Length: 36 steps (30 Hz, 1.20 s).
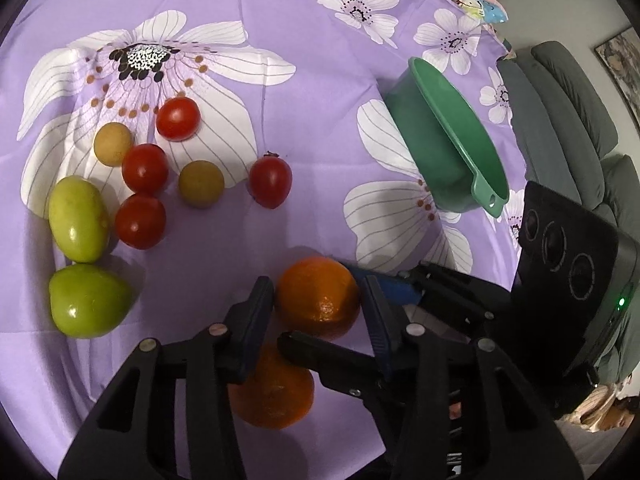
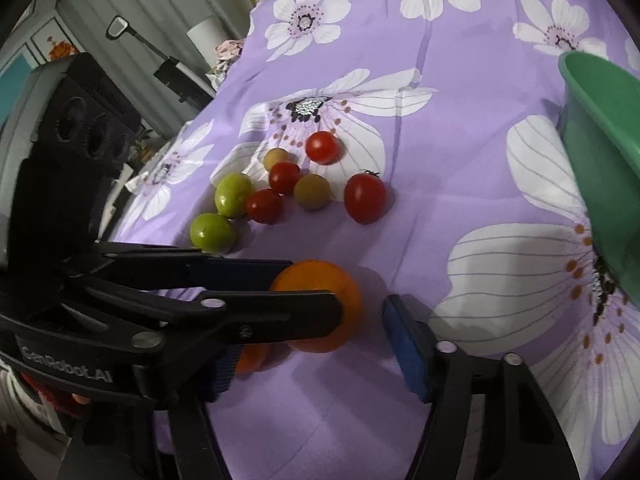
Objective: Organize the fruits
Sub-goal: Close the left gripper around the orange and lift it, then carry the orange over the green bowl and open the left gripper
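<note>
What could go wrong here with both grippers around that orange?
The left hand-held gripper and right hand-held gripper both crowd the same orange, so their fingers may collide. A second orange sits right beside it and could get knocked and roll. The green bowl looks tilted, so dropped fruit might spill.

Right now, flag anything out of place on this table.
The green bowl looks tipped rather than sitting flat. All the fruit lies loose on the purple cloth, none in it. Nothing looks spilled or damaged.
</note>
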Tool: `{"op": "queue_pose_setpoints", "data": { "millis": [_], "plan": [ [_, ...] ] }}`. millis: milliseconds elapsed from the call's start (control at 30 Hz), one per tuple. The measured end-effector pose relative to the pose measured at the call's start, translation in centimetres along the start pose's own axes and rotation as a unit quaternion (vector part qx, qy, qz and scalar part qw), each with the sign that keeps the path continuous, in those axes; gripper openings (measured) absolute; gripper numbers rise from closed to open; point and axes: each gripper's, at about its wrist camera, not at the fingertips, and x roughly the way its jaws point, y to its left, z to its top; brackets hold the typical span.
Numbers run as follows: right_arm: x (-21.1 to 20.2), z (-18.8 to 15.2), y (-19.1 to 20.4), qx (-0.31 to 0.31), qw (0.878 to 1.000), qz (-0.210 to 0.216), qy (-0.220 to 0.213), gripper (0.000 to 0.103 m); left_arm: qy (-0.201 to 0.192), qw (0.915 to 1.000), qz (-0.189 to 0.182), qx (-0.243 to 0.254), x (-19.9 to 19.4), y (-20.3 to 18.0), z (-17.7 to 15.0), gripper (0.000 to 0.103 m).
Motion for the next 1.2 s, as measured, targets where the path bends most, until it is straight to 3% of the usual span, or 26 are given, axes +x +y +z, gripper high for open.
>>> {"op": "queue_pose_setpoints", "data": {
  "millis": [100,833,1200],
  "plan": [
    [0.2,0.0,0.0,0.001,1.0,-0.011,-0.001,0.049,-0.002,1.0,-0.003,-0.002,0.0,0.1,-0.1,0.044],
    [-3.5,0.1,1.5,-0.024,0.996,-0.057,-0.064,0.049,-0.05,0.9973,0.001,0.054,-2.2,-3.4,-0.1,0.044],
    [-5.5,0.7,-0.1,-0.012,0.992,-0.073,-0.107,0.049,-0.058,0.994,0.002,0.092,-1.4,-6.4,1.9,0.044]
  ]
}}
